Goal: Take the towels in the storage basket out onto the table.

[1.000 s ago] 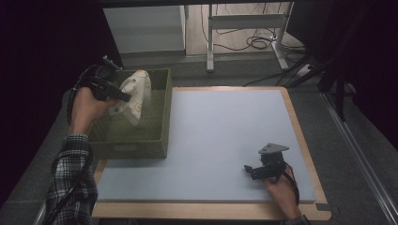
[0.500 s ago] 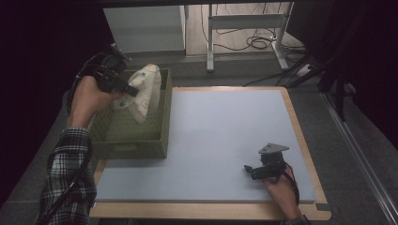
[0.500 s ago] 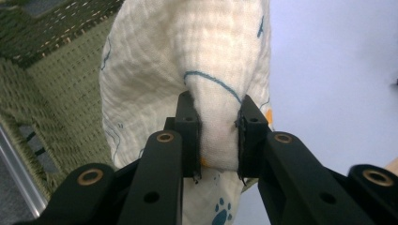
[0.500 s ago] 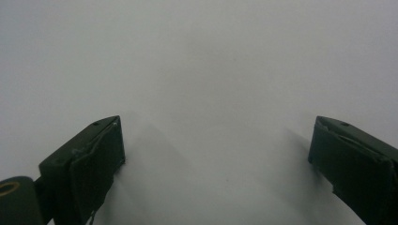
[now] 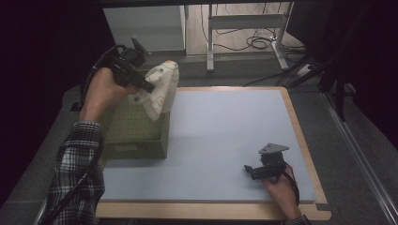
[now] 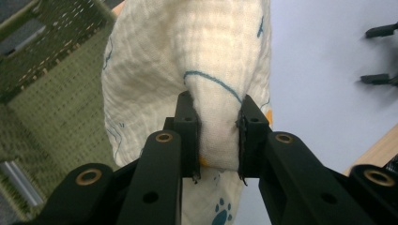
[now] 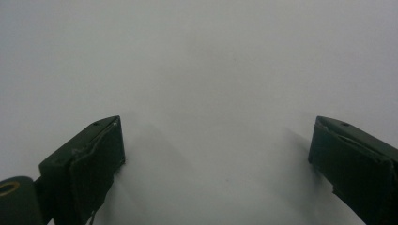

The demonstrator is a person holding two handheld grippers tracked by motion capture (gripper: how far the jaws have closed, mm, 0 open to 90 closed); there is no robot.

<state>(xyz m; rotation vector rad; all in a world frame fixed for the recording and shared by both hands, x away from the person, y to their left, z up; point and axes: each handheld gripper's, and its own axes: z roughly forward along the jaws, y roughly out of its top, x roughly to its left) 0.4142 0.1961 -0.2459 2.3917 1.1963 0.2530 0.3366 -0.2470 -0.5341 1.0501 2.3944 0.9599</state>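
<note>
Right now my left gripper (image 6: 217, 136) has its jaws pinched tight on a fold of the cream muslin cloth with blue line drawings and orange spots (image 6: 197, 70), and I hold it lifted above the right-hand rim of the olive-green woven basket (image 5: 133, 136), with most of the fabric hanging down over that edge toward the pale blue mat (image 5: 225, 136).

The main risk, as I judge it, is the grip itself: the jaws hold only a narrow bunched ridge, so a quick swing could let the soft weave slide out and drop the cloth half in, half out of the basket. The hanging tail could also catch on the basket's rim and drag the light basket across the mat. The cloth will drape and fold unpredictably when I set it down.

As for the basket, the part of its woven floor I see in the left gripper view looks bare, though the cloth and my hand hide much of the inside, so I can't rule out something under there.

My right gripper (image 5: 253, 169) rests low on the mat near the front right corner, jaws spread wide with nothing between them.
</note>
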